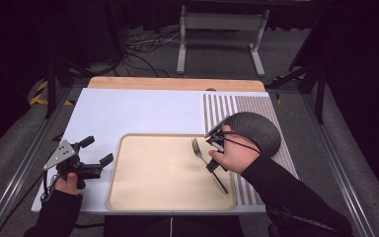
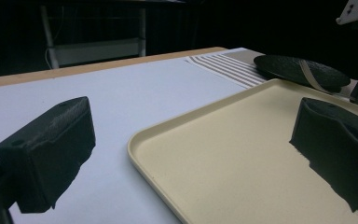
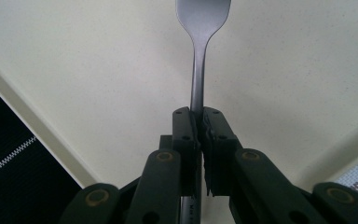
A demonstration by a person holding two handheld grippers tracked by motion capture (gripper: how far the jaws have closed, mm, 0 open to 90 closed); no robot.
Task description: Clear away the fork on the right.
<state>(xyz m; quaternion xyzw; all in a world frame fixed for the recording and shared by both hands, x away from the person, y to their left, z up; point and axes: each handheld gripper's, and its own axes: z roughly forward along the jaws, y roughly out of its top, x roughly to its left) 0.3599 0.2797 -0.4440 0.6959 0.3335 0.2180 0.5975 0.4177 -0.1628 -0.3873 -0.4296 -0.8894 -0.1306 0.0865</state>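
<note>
Hand-held gripper on the right (image 1: 212, 152) is clamped on a fork (image 1: 203, 157), its two black jaws pressed tight against the narrow handle, as the right gripper view shows (image 3: 200, 122). Hand-held gripper on the left (image 1: 100, 152) hangs with its jaws spread wide and nothing between them; in the left gripper view (image 2: 191, 144) one jaw stands over the white mat and the other over the tray.

Largest of all is the desk (image 1: 177, 83), a pale wooden top showing as a strip along its far edge. On it lies a white mat (image 1: 143, 111), with a striped brown and white placemat (image 1: 227, 106) along its right side. A cream tray (image 1: 168, 197) with rounded corners sits on the near middle of the mat. A dark, textured oval plate (image 1: 259, 131) rests on the striped placemat, just beside the tray's far right corner.

The fork is over the right part of the tray, its tines (image 1: 195, 143) pointing away from the person and its handle running back toward the near right corner. The right hand (image 1: 237, 155) wraps around its gripper above the tray's right edge. The left hand (image 1: 68, 183) holds its gripper over the mat, just left of the tray.
</note>
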